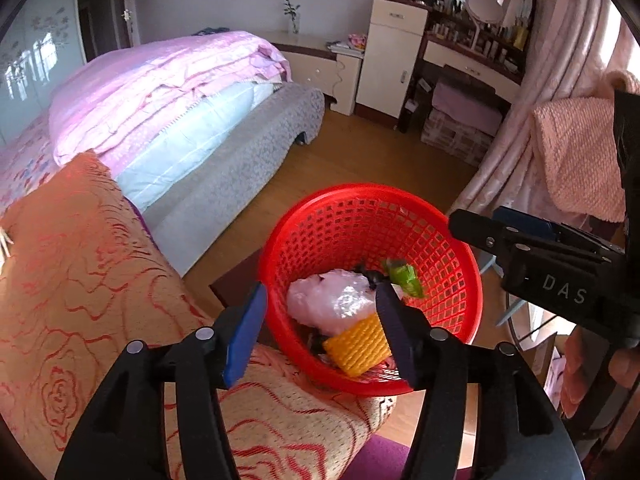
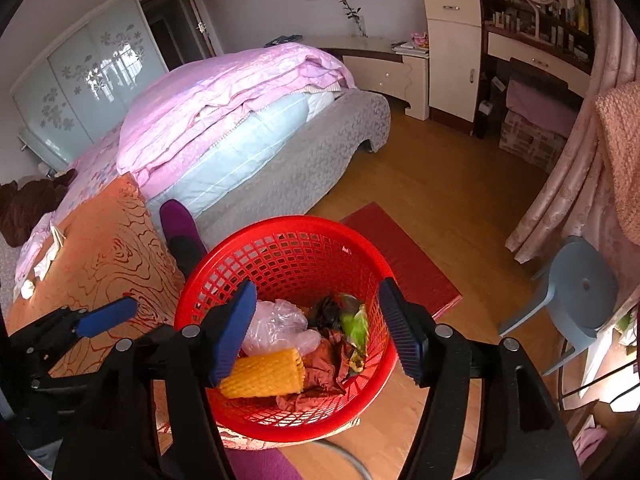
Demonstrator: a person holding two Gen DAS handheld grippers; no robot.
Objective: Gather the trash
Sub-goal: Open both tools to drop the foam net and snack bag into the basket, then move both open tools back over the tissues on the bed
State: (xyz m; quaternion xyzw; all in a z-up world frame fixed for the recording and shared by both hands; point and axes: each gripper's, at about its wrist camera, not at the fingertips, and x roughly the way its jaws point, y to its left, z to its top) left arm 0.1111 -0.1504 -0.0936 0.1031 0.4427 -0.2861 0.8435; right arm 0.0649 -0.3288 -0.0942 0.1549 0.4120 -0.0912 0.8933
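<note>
A red mesh basket (image 1: 356, 216) (image 2: 280, 236) stands on the floor beside an orange patterned cushion (image 1: 88, 264). Inside lie a yellow foam net (image 1: 358, 346) (image 2: 266, 374), a clear plastic bag (image 1: 330, 298) (image 2: 276, 322), a green wrapper (image 1: 404, 278) (image 2: 354, 326) and brown crumpled scraps (image 2: 326, 364). My left gripper (image 1: 320, 328) is open and empty, hovering over the basket's near rim. My right gripper (image 2: 320, 328) is open and empty above the basket. The right gripper also shows in the left wrist view (image 1: 520, 240), and the left one in the right wrist view (image 2: 92, 320).
A bed (image 2: 224, 120) with pink bedding fills the left. A red mat (image 2: 404, 256) lies on the wooden floor behind the basket. A grey plastic stool (image 2: 580, 292) stands at the right near pink curtains (image 2: 568, 168). A dresser (image 2: 452, 52) is at the back.
</note>
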